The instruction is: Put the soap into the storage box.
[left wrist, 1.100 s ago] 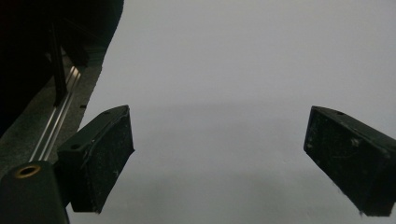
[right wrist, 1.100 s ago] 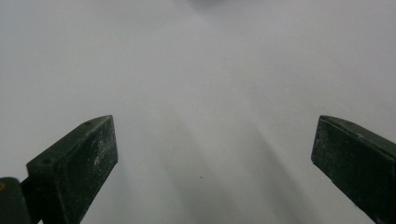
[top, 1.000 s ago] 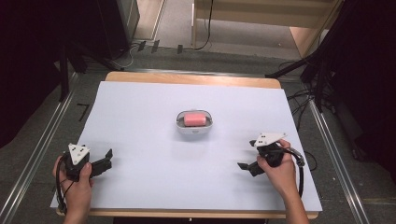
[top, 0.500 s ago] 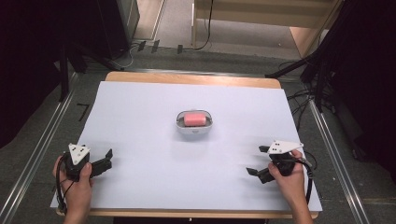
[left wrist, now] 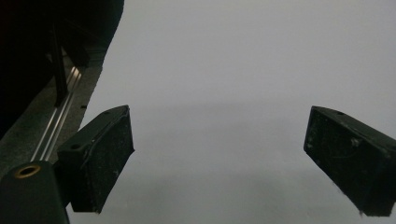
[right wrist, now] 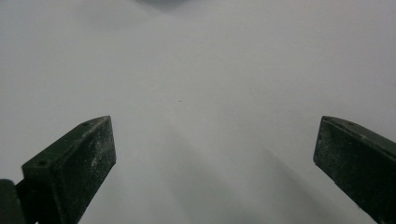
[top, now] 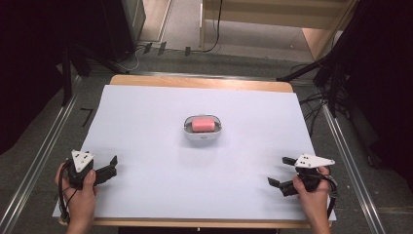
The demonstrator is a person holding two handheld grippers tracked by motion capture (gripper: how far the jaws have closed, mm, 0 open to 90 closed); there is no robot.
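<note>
A pink bar (top: 202,124) lies in a small white dish (top: 203,135) at the middle of the white table (top: 146,122). My left gripper (top: 111,165) rests near the table's front left corner, held in a hand, its jaws open and empty. The left gripper view has its two black pads (left wrist: 105,154) wide apart over bare white surface. My right gripper (top: 275,184) sits near the front right corner, also open and empty. Its pads (right wrist: 81,158) stand far apart in the right gripper view. Both grippers are well clear of the dish.
A wooden strip (top: 199,83) runs along the table's far edge. Metal rails (top: 44,146) flank the table left and right. Dark stands and cables (top: 336,83) crowd the floor at the right; a wooden bench (top: 272,19) stands beyond.
My right gripper has drawn back from the middle right of the table toward the front right corner. The left gripper and the dish have stayed put.
</note>
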